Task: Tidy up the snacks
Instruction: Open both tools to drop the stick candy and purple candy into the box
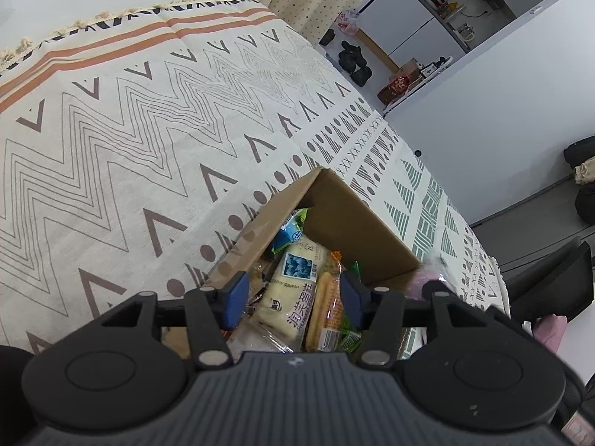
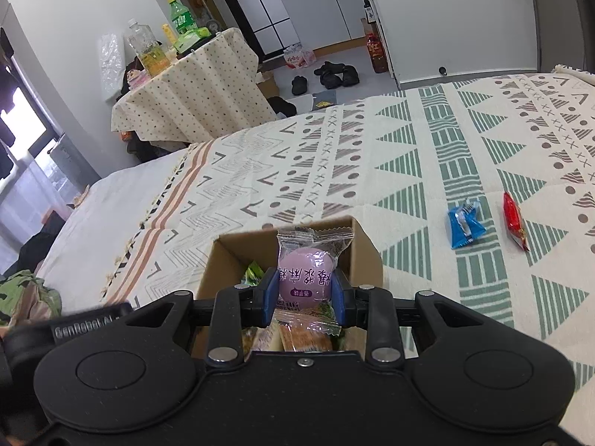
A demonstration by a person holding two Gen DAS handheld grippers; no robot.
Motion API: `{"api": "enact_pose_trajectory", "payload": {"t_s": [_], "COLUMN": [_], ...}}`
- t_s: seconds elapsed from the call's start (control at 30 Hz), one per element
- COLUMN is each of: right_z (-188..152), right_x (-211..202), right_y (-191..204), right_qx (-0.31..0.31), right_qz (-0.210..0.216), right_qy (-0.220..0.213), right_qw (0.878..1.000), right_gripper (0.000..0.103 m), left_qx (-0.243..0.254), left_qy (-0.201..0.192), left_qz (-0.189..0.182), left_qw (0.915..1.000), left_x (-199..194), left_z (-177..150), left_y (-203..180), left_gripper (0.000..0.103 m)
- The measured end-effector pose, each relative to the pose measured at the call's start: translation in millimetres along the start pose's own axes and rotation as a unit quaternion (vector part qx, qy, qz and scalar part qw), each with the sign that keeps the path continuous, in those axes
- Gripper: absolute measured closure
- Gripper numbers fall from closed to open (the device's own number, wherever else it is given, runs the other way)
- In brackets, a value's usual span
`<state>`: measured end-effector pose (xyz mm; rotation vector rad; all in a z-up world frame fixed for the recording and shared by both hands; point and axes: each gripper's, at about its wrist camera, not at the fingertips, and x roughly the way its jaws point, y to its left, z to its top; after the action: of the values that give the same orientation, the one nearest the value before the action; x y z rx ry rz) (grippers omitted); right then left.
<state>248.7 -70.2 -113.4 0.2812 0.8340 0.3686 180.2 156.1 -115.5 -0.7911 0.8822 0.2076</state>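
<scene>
The right claw (image 2: 304,297) is closed on a clear-wrapped round purple cake (image 2: 305,278), held over the open brown cardboard box (image 2: 366,256). The left claw (image 1: 293,299) is spread wide and empty above that box. At two o'clock, a blue packet (image 2: 465,225) and red packet (image 2: 515,221) are left on the patterned bedspread (image 2: 427,156). The slick wrapper could slip, so the cake might be dropped outside the box.

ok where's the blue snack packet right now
In the right wrist view, the blue snack packet lies on the patterned blanket, right of the cardboard box, beside a red packet.

A patterned blanket (image 2: 427,171) covers the bed. Beyond it stand a small table under a dotted cloth (image 2: 193,93), white cabinets (image 2: 327,11), a grey floor (image 2: 346,52), and a bright window (image 2: 26,126) at left.
</scene>
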Motion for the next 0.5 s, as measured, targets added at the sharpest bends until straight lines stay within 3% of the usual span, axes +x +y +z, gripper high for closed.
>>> {"api": "enact_pose_trajectory", "payload": {"t_s": [0.07, 0.1, 0.13, 0.2, 0.5], "right_z": [2.9, 4.2, 5.5, 6.1, -1.4], "right_x": [0.6, -0.6, -1.9, -6.6, -23.5], "right_y": [2.8, 3.9, 3.6, 2.2, -22.8], "right_qx": [-0.002, -0.002, -0.001, -0.002, 0.006], "right_qz": [0.000, -0.003, -0.009, -0.013, -0.031], "right_qy": [-0.006, -0.011, -0.016, -0.027, -0.018], "right_qw": [1.000, 1.000, 1.000, 1.000, 0.999], "right_gripper": [0.071, 0.067, 0.055, 0.048, 0.048], "left_qx": [-0.001, 0.000, 0.000, 0.003, 0.017], "left_qy": [0.000, 0.000, 0.000, -0.004, -0.021], "left_qz": [0.000, 0.000, -0.003, 0.006, 0.013], "left_qw": [1.0000, 1.0000, 1.0000, 1.0000, 0.9995], "left_x": [-0.6, -1.2, -2.2, -4.2, -13.1], "left_z": [0.6, 0.5, -0.1, -1.6, -11.4], "left_y": [-0.3, -0.8, -1.6, -3.8, -18.8], "left_gripper": [0.048, 0.046, 0.044, 0.035, 0.021]}}
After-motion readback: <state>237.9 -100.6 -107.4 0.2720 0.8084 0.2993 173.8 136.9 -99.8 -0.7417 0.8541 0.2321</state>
